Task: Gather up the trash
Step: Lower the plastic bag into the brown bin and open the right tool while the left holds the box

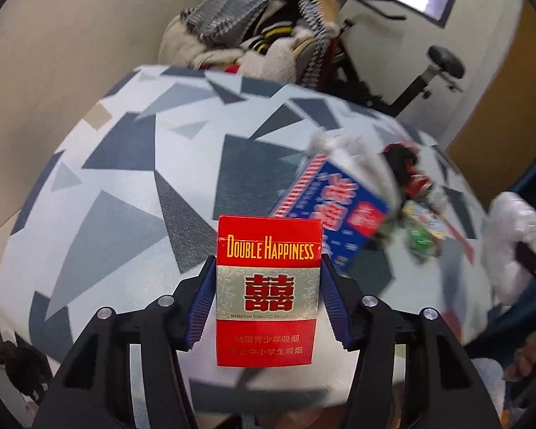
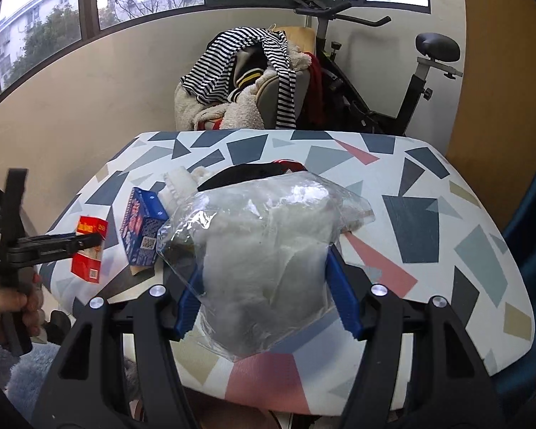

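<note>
A: What is held at the left of the scene?

B: A red cigarette pack (image 1: 268, 291) is clamped upright in the left tool (image 1: 268, 298), its blue pads pressed on the pack's two long sides. In the right wrist view the same pack (image 2: 89, 250) is seen at the lower left of the frame, lifted clear of the desk (image 2: 446, 214).

A: And further right?

B: A blue box (image 2: 143, 230) is left lying on the desk, just beside the pack, with white crumpled paper (image 2: 177, 184) touching its far end. A dark item with a red edge (image 2: 264, 169) is partly hidden behind the bag; what it is cannot be told. The right tool (image 2: 262, 291) is closed narrowly around a clear plastic bag (image 2: 264, 250) stuffed with white tissue, low in the middle of the frame.

A: How should the step be done well?

B: Both loads are judged ready to be carried off to a bin, which is not shown. The pack should be kept squeezed evenly so it is not twisted out. The bag is soft and slippery, so the grip should be held firm and sudden swings avoided. The box and paper remain to be collected afterwards.
</note>
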`<action>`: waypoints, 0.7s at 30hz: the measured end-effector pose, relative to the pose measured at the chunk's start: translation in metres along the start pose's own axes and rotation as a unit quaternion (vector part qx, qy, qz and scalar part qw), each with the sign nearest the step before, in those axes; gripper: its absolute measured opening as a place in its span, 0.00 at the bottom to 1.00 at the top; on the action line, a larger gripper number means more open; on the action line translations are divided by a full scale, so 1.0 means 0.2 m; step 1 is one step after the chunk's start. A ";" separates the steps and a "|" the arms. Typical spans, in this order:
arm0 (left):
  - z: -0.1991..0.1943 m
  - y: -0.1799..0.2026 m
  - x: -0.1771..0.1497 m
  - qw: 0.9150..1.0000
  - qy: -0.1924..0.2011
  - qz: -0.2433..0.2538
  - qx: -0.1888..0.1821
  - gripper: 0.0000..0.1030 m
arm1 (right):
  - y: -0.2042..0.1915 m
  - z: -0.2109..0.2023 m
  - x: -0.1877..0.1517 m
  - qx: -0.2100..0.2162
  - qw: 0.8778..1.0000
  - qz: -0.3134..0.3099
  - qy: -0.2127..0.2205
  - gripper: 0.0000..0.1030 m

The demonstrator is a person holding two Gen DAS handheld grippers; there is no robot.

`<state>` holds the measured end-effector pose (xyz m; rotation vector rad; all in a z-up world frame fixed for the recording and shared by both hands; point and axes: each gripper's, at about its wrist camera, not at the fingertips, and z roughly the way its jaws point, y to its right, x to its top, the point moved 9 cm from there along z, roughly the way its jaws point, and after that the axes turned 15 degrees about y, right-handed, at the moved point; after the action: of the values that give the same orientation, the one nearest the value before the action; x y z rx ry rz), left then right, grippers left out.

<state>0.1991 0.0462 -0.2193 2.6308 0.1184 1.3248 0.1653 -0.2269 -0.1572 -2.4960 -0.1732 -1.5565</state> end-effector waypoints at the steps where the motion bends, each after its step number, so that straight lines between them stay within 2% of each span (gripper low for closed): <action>1: -0.07 0.03 0.01 1.000 0.010 -0.002 -0.007 0.53 | 0.00 -0.01 0.00 0.001 1.000 0.000 0.000 0.61; 5: -0.27 0.12 0.00 0.999 0.042 0.003 -0.024 0.53 | -0.04 -0.11 -0.05 0.006 1.000 -0.001 0.010 0.62; 11: -0.50 0.22 -0.10 0.997 0.065 0.007 -0.043 0.53 | -0.14 -0.24 -0.19 0.022 1.000 0.001 0.003 0.62; 15: -0.63 0.25 -0.19 0.996 0.070 0.003 -0.048 0.53 | -0.27 -0.33 -0.35 0.045 0.999 -0.002 -0.018 0.62; 21: -0.74 0.26 -0.31 0.996 0.079 0.003 -0.046 0.53 | -0.41 -0.40 -0.63 0.070 0.995 -0.007 -0.071 0.62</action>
<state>0.0418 0.0054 -0.1716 2.4506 0.0691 1.5031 0.0220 -0.1639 -0.2277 -2.4991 -0.3115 -1.3223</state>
